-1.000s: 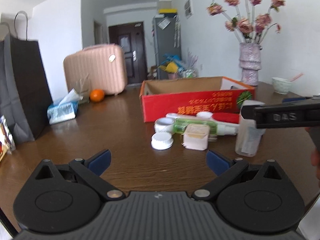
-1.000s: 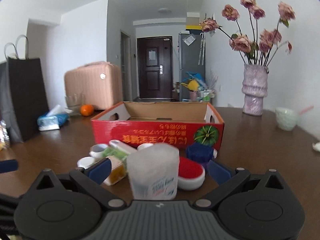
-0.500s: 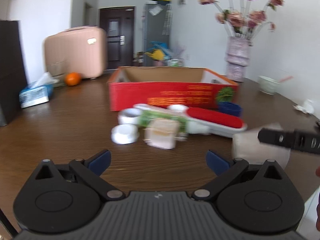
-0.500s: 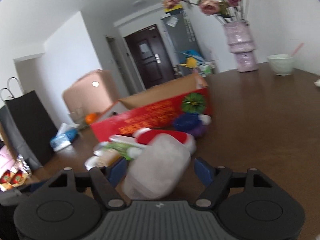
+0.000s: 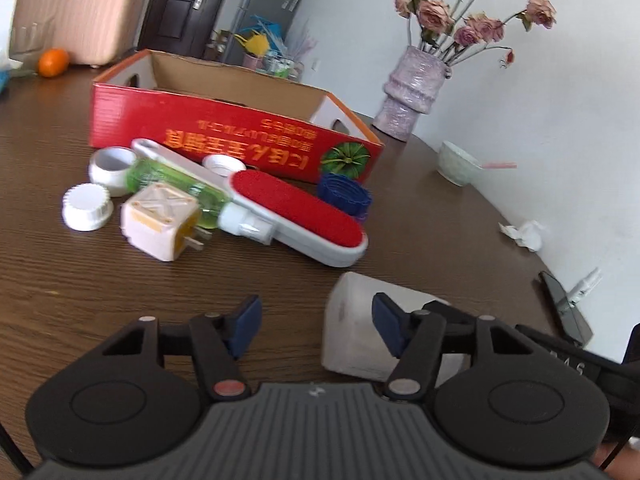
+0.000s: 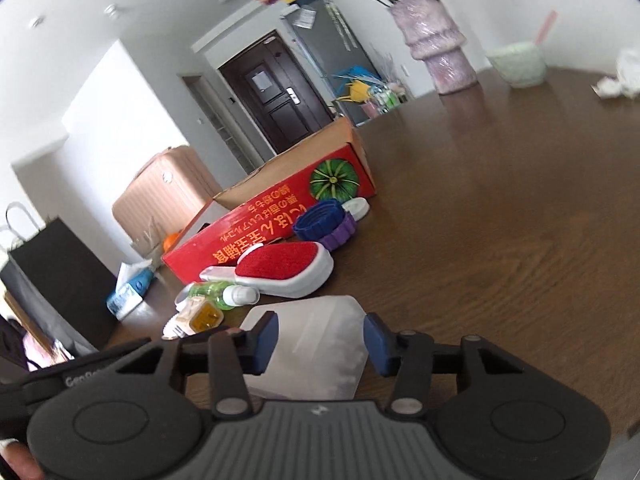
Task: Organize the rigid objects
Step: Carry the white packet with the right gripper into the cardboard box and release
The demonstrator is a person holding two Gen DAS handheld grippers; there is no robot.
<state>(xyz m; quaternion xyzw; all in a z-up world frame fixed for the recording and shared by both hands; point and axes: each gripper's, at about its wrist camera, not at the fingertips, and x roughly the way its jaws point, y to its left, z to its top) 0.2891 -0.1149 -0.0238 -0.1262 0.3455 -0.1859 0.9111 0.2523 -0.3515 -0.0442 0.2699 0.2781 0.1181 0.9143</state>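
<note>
My right gripper (image 6: 318,342) is shut on a frosted white plastic jar (image 6: 316,356), tipped on its side low over the table; the jar also shows in the left wrist view (image 5: 352,324). My left gripper (image 5: 316,322) is open and empty just left of the jar. Ahead lie a red lint brush (image 5: 296,212), a green bottle (image 5: 176,184), a cream plug adapter (image 5: 158,220), white caps (image 5: 86,206) and a blue cap (image 5: 344,194), all in front of the open red cardboard box (image 5: 224,136).
A purple vase (image 5: 412,92) with pink flowers stands behind the box on the right. A pale green bowl (image 5: 456,162), crumpled tissue (image 5: 524,234) and a dark phone (image 5: 564,308) lie at the right. An orange (image 5: 52,62) and a pink suitcase (image 5: 76,8) sit at the far left.
The right gripper has tipped the jar from upright onto its side and drawn it back toward me. My left gripper has swung right and closer to the jar, its fingers narrower.
</note>
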